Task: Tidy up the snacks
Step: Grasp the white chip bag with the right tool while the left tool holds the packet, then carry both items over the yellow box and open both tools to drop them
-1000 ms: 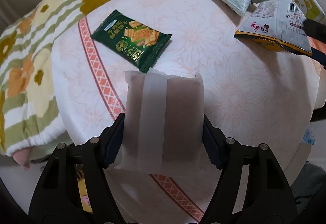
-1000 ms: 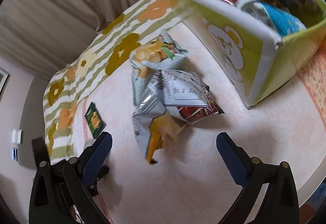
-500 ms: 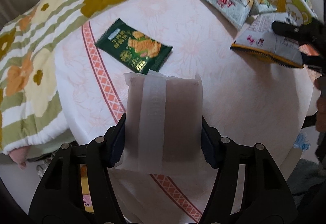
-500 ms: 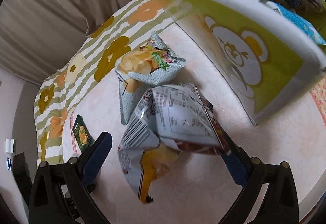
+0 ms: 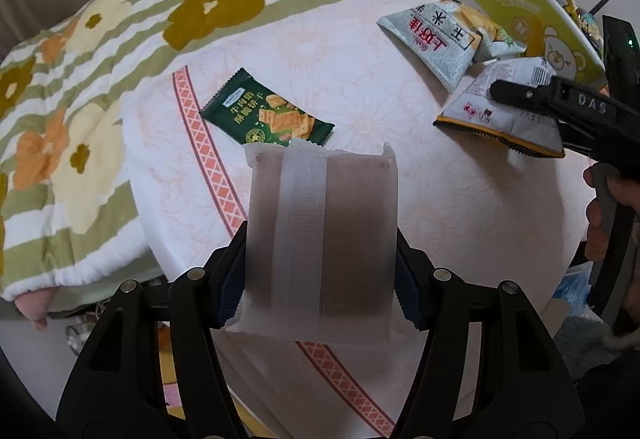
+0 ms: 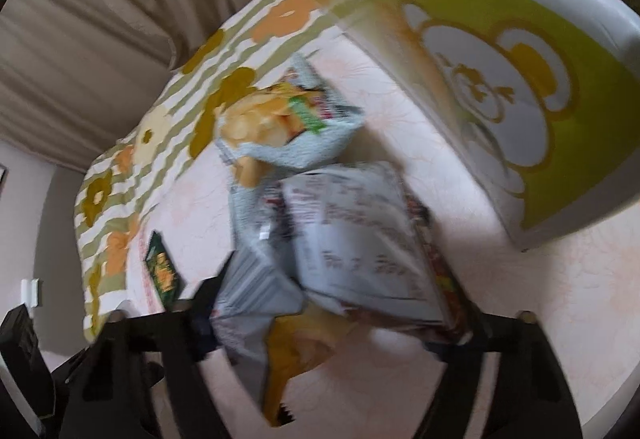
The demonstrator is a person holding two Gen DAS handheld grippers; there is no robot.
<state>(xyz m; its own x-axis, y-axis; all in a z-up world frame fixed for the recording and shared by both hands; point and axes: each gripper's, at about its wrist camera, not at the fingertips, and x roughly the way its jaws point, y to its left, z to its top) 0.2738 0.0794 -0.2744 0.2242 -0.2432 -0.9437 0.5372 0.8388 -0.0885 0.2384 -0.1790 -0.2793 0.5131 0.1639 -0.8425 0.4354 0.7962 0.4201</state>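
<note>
Left wrist view: the left gripper (image 5: 320,271) has its jaws clamped on a frosted white packet (image 5: 320,247), held above the desk (image 5: 360,51) edge (a drop here lands off the desk). Keep it level, clear of the green cracker packet (image 5: 266,113).

Right wrist view: the right gripper (image 6: 332,323) jaws are closing around a silver chip bag (image 6: 352,239); lift it over the yellow-green box (image 6: 520,99) rim.

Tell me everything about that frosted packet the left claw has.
The packet is a flat, rectangular pouch of frosted, translucent film, with something brownish dimly showing inside. A lighter seam strip runs down its length and its ends are crimped. It is held upright above the table, its sides pinched between the blue pads of the left claw. Nothing else touches it; the green packet lies beyond.
</note>
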